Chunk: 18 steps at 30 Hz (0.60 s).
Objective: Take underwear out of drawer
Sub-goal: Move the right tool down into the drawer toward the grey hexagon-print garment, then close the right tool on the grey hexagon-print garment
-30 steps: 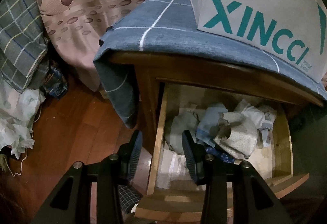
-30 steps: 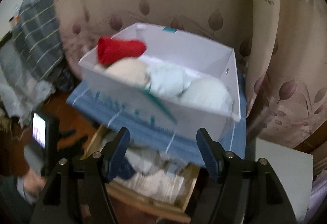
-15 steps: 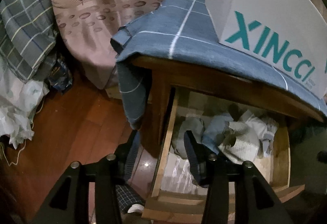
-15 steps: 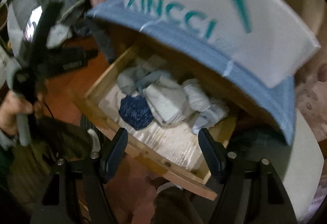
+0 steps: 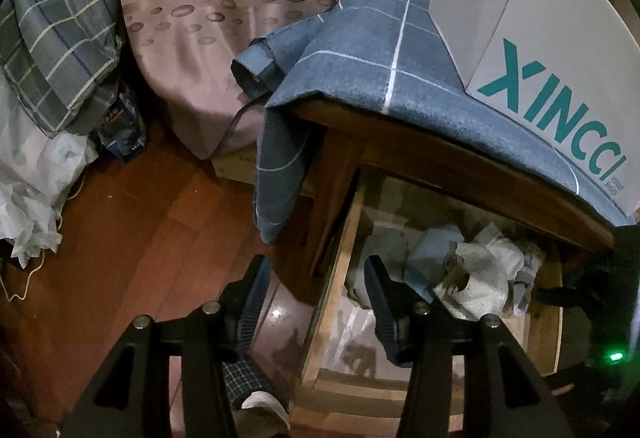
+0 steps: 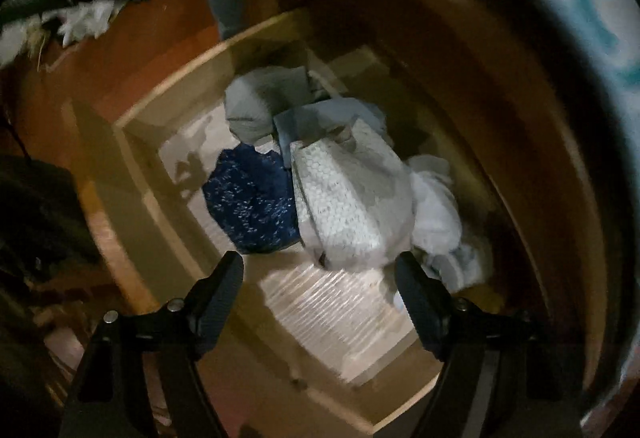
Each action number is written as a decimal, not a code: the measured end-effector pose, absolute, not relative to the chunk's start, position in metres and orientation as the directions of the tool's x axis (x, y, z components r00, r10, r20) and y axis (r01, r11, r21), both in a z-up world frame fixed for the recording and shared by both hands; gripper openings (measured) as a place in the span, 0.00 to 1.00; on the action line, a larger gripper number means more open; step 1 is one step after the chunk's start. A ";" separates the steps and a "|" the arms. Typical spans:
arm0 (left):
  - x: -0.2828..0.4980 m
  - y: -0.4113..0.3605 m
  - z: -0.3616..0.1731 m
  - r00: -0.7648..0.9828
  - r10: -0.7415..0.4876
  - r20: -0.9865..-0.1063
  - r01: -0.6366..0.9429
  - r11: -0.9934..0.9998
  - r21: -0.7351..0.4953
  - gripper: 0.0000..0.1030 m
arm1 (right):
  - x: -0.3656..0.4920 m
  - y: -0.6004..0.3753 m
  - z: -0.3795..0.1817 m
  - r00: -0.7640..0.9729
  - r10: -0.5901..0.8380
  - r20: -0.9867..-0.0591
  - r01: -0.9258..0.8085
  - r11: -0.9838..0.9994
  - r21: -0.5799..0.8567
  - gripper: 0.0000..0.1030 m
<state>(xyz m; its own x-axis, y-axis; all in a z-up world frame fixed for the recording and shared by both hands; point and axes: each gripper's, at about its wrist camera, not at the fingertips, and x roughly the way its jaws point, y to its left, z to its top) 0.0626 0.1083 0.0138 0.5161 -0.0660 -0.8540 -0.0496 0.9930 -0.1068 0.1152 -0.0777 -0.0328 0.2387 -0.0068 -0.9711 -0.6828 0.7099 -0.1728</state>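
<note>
Underwear [image 6: 352, 198] lies bundled in the open drawer [image 6: 168, 174], directly ahead of our right gripper [image 6: 318, 288] and just beyond its fingertips: a pale honeycomb-patterned piece in the middle, a dark blue speckled one [image 6: 250, 200] touching it on the left, grey and light-blue pieces [image 6: 260, 106] behind, and white ones [image 6: 436, 198] to the right. We hold the right gripper spread wide and empty, tilted down over the drawer's shiny liner [image 6: 328, 302], so that the patterned piece falls between the fingers; we judge this to be the approach before a pinch, with nothing grasped yet. This view is blurred, so we cannot tell how near the cloth the tips really are.

Our left gripper [image 5: 316, 292] is also spread and holds nothing. It hangs back at the drawer's left wall, one finger over the wooden floor [image 5: 132, 222] and the other over the drawer, probably kept aside to leave the right one room. From there the same heap [image 5: 472, 278] shows ahead and to the right.

Above the drawer, the wooden nightstand [image 5: 440, 154] carries a blue checked cloth [image 5: 372, 66] draped over its left corner, and a white shoebox [image 5: 556, 78] stands on that. The overhang shades the drawer's back, so reaching deep looks awkward.
</note>
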 end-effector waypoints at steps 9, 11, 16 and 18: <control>0.064 0.113 0.013 0.510 -0.084 -0.856 -0.069 0.988 -0.138 0.53 | 0.133 -0.066 -0.048 0.230 -0.010 -0.973 -0.768 0.612 -0.188 0.79; 0.065 0.113 0.012 0.502 -0.087 -0.860 -0.069 0.988 -0.141 0.53 | 0.138 -0.065 -0.057 0.233 -0.049 -0.971 -0.775 0.593 -0.216 0.79; 0.068 0.115 0.009 0.490 -0.090 -0.867 -0.077 0.986 -0.145 0.53 | 0.138 -0.061 -0.074 0.261 -0.099 -0.960 -0.806 0.525 -0.273 0.79; 0.068 0.115 0.009 0.485 -0.095 -0.869 -0.076 0.986 -0.150 0.53 | 0.138 -0.059 -0.081 0.278 -0.116 -0.953 -0.820 0.488 -0.299 0.79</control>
